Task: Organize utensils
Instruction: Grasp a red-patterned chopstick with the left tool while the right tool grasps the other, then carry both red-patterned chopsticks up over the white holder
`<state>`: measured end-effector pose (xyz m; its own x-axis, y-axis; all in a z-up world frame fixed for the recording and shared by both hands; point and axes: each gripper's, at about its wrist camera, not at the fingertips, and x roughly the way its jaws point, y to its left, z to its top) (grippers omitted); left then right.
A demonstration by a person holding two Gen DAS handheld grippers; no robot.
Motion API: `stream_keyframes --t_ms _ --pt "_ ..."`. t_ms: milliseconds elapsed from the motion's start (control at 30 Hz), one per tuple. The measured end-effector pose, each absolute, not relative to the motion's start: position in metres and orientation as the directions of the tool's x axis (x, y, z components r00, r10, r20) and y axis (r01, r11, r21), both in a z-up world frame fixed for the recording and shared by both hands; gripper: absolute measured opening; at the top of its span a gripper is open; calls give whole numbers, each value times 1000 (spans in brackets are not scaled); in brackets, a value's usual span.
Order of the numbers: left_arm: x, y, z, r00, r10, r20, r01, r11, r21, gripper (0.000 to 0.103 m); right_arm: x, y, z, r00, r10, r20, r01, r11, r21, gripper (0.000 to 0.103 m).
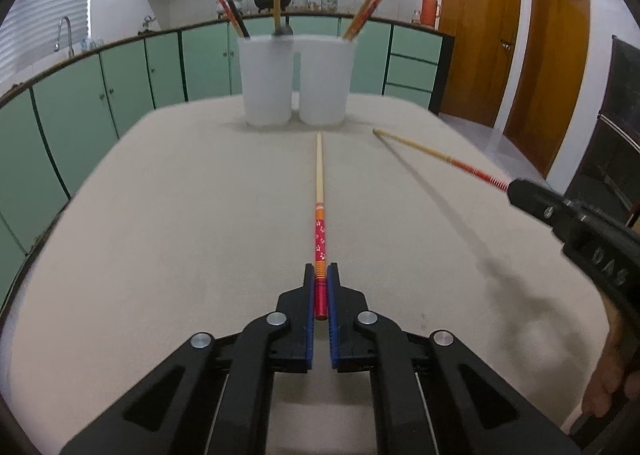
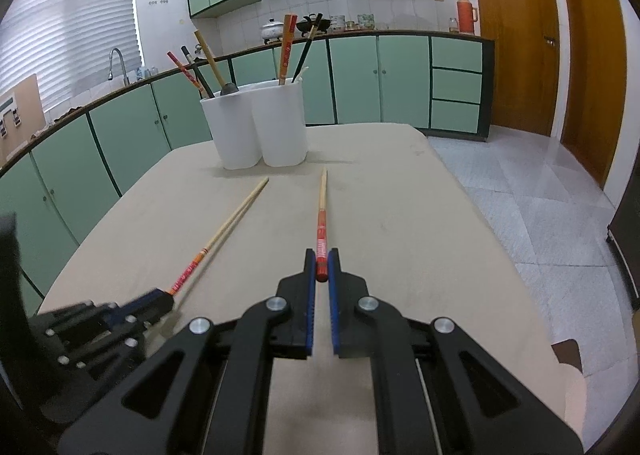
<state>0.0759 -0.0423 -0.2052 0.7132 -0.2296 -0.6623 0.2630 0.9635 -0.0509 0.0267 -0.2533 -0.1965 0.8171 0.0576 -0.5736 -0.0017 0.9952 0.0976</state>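
My left gripper (image 1: pixel 320 275) is shut on the red flowered end of a chopstick (image 1: pixel 319 191), which points at two white cups. My right gripper (image 2: pixel 321 261) is shut on the red striped end of another chopstick (image 2: pixel 321 211), held above the table. The left cup (image 1: pixel 266 79) holds several chopsticks and a dark-headed utensil with a wooden handle. The right cup (image 1: pixel 325 79) holds several chopsticks. In the left wrist view the right gripper (image 1: pixel 516 187) and its chopstick (image 1: pixel 424 151) show at the right. In the right wrist view the left gripper (image 2: pixel 166 299) and its chopstick (image 2: pixel 228 223) show at lower left.
The beige table (image 1: pixel 160 215) has its far edge just behind the cups. Green kitchen cabinets (image 2: pixel 360 79) run along the back. Wooden doors (image 2: pixel 516 35) and tiled floor (image 2: pixel 540 195) lie to the right.
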Motion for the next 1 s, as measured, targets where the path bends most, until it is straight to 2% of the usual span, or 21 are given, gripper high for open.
stream_keyframes --t_ms 233,433,667,1000 --pt "69 -30 -159 785 -219 -580 252 967 -24 6 27 -252 -176 841 59 -538 -14 996 86 5" --pt "71 -22 -119 825 -243 -510 250 967 -56 6 30 -249 -148 870 72 -487 -42 997 72 5" --pt "83 -11 -77 836 -247 -490 246 967 -67 6 40 -254 -111 897 88 -434 -67 996 62 5" --pt "93 0 -41 855 -282 -434 274 958 -83 6 67 -263 -69 885 184 -427 -145 982 122 5"
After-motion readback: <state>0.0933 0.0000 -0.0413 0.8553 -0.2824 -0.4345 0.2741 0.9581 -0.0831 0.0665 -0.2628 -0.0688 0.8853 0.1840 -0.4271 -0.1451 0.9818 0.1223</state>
